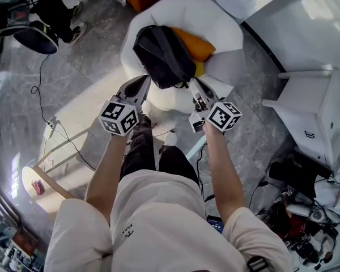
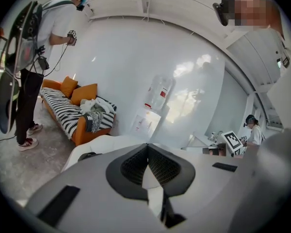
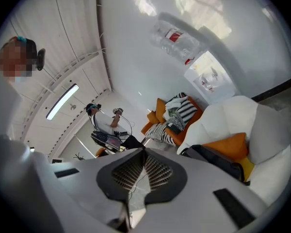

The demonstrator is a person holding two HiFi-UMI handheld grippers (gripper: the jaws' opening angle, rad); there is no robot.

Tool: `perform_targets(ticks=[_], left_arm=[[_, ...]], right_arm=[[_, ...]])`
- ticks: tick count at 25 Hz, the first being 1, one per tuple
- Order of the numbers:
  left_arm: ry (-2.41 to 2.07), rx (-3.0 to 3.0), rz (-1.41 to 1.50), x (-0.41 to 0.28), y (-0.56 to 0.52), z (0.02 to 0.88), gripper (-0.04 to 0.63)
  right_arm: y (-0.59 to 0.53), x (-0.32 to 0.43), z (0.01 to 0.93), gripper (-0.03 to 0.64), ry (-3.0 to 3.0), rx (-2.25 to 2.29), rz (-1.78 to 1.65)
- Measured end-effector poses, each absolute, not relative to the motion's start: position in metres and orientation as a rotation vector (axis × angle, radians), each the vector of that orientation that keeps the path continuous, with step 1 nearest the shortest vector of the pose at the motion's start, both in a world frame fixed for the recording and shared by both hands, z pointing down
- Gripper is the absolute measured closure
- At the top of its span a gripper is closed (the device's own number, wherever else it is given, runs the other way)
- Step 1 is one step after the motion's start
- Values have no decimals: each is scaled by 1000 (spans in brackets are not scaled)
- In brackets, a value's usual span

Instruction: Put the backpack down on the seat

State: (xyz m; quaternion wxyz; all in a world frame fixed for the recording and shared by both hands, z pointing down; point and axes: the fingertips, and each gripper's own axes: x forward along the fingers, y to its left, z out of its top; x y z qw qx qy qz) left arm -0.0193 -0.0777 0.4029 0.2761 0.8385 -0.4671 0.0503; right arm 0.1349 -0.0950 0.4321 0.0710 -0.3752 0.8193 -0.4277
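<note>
Backpack (image 1: pixel 161 55): it is laid on the seat of the white armchair (image 1: pixel 226 30), against an orange cushion (image 1: pixel 197 45).
Left gripper (image 1: pixel 143 84): the jaws are closed together and empty. The tips are just beside the backpack's near edge; whether it is touched cannot be told.
Right gripper (image 1: pixel 194 86): the jaws are pressed together and empty, near the same edge.
Around: a white cabinet (image 1: pixel 317 112) is placed right of the armchair, and a cable (image 1: pixel 42 89) is laid on the grey floor at the left.
Gripper views only: a striped sofa (image 2: pixel 68 113) with clothes on it and a standing person (image 2: pixel 48 38) are shown.
Head view only: both grippers are seen together.
</note>
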Motion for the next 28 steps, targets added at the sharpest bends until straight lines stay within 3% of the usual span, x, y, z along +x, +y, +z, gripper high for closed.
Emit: perform_targets(ticks=[28], left_arm=[[-1310,2367,150,40,84,273,578]], right_arm=[[74,232,300,588,2477,-1086,-1122]])
